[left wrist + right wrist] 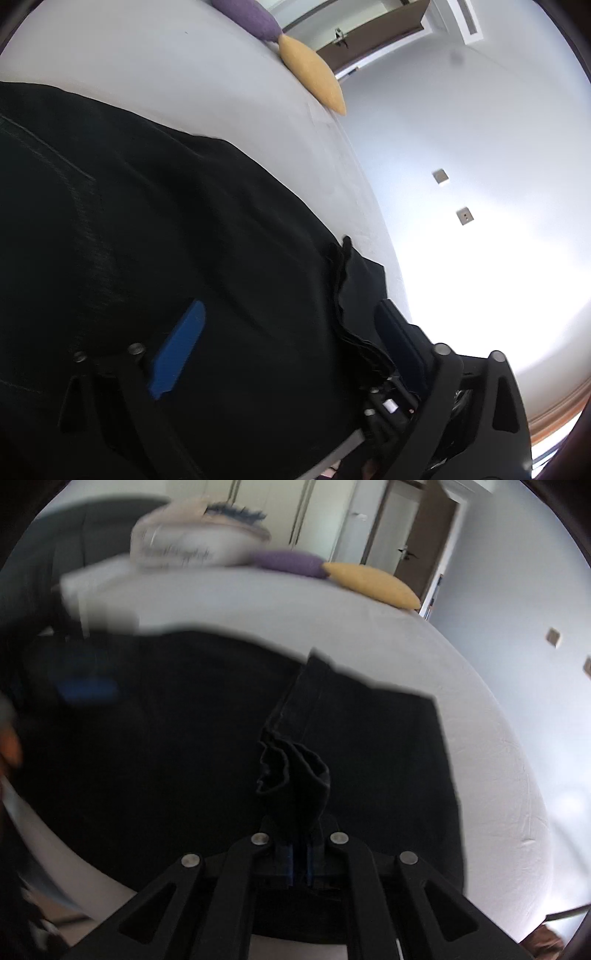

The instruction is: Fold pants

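Black pants (166, 221) lie spread over the white bed sheet (184, 74). My left gripper (291, 306) hovers over them near the bed's edge, jaws wide apart, one blue pad (177, 350) on the left and a dark finger (397, 328) on the right; a ruffled hem edge (341, 273) lies between them, unpinched. In the right wrist view the pants (369, 757) cover the bed's middle. My right gripper (299, 830) is shut on a bunched fold of the pants (291, 771), lifted off the flat cloth. The left gripper's blue pad (88, 688) shows blurred at the left.
A purple cushion (288, 563), a yellow cushion (373, 583) and a white printed pillow (192, 542) sit at the bed's far end. A door (424, 535) and a white wall with two sockets (554, 637) lie beyond the bed's right edge. A hand (9, 746) shows at far left.
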A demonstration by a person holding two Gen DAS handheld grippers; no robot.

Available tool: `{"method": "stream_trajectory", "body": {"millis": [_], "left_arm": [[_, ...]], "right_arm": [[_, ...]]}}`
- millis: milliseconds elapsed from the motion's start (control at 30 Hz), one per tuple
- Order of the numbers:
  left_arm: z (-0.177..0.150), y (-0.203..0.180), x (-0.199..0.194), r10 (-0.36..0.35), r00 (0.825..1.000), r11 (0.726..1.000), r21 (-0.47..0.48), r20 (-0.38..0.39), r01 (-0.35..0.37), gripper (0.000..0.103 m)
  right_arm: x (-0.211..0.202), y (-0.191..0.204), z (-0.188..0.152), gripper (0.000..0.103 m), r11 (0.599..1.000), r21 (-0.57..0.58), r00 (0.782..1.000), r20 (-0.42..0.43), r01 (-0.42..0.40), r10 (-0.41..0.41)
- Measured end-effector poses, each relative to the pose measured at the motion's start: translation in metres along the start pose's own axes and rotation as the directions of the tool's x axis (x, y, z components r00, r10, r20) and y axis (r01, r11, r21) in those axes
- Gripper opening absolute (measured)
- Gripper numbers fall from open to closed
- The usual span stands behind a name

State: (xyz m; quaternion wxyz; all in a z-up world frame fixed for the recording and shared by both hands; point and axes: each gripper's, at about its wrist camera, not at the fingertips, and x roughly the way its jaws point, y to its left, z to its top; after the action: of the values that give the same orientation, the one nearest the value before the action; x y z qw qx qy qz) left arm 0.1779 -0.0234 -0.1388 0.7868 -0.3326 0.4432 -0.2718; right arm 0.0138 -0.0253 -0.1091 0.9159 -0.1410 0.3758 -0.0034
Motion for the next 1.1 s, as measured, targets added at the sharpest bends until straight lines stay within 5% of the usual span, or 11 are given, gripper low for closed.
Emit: {"method": "stream_trajectory", "body": {"millis": [300, 500, 567, 700, 833, 1100], "left_arm": [[-0.004, -0.037, 0.059, -0.133, 0.976, 0.989, -0.082, -0.171, 0.120, 0.095], [-0.004, -0.055, 0.093, -0.095, 0.966, 0.995, -0.061, -0.238, 0.083, 0.093], [-0.006, -0.060, 0.098, -0.097, 0.964, 0.995, -0.045, -0.248, 0.089, 0.085], [-0.013, -0.059, 0.109, -0.090, 0.952, 0.995, -0.055, -0.291, 0.078, 0.032], [-0.016, -0.054, 0.108, -0.078, 0.958, 0.996, -0.057, -0.277, 0.064, 0.012], [0.003, -0.040, 0.076, -0.062, 0.973, 0.998, -0.038, -0.221, 0.055, 0.009]], "right_arm": [[-0.024, 0.021, 0.000, 0.006, 0.985, -0.135, 0.991, 0.094, 0.110, -0.098], [-0.034, 0.026, 0.001, 0.006, 0.976, -0.176, 0.987, 0.116, 0.130, -0.111], [-0.037, 0.027, 0.002, 0.006, 0.974, -0.183, 0.986, 0.123, 0.132, -0.110], [-0.041, 0.033, 0.002, 0.006, 0.967, -0.216, 0.985, 0.139, 0.135, -0.106], [-0.043, 0.040, 0.002, 0.006, 0.958, -0.255, 0.985, 0.145, 0.133, -0.098], [-0.044, 0.050, 0.006, 0.006, 0.925, -0.362, 0.982, 0.183, 0.118, -0.054]]}}
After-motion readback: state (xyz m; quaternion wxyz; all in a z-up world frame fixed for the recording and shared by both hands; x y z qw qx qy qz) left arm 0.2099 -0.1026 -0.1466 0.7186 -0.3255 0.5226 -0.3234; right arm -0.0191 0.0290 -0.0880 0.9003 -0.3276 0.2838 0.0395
